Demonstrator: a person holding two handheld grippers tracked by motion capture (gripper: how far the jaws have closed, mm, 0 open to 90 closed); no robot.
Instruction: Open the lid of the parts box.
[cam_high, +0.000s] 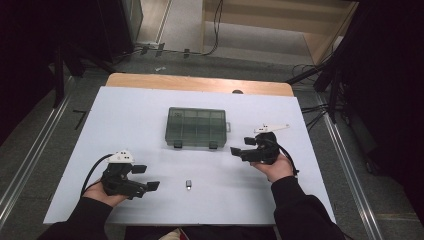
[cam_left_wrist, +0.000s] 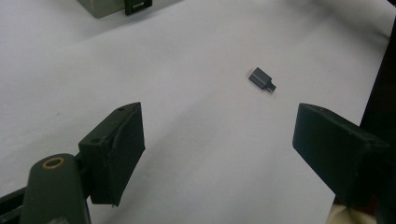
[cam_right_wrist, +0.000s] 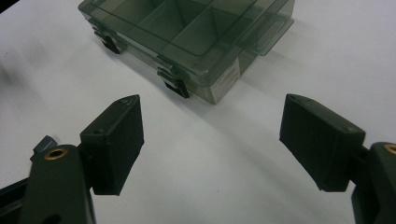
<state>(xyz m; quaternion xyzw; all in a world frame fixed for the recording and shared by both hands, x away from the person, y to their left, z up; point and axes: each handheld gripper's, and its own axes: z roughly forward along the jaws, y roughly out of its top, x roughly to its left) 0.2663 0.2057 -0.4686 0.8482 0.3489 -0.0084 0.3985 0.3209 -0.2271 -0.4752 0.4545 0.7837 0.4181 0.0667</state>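
1. your left gripper (cam_high: 146, 177) sits at the near left of the white table (cam_high: 130, 107), its jaws spread wide apart with nothing between them and nothing touching them.
2. in the left gripper view the same gripper (cam_left_wrist: 219, 135) looks past its open jaws at a small dark adapter (cam_left_wrist: 261, 79) lying flat on the table, farther off and apart from both jaws.
3. from the high view that adapter (cam_high: 188, 184) lies near the front edge, just right of your left gripper and well apart from your right one.
4. your right gripper (cam_high: 242, 146) is at the right of the table, jaws also wide apart, holding nothing.
5. in the right gripper view the gripper (cam_right_wrist: 212, 135) points at the smoky clear compartment box (cam_right_wrist: 196, 37), lid closed with its latches toward you, near the jaws but not touching them.
6. the box (cam_high: 196, 127) sits mid-table, beyond both grippers.
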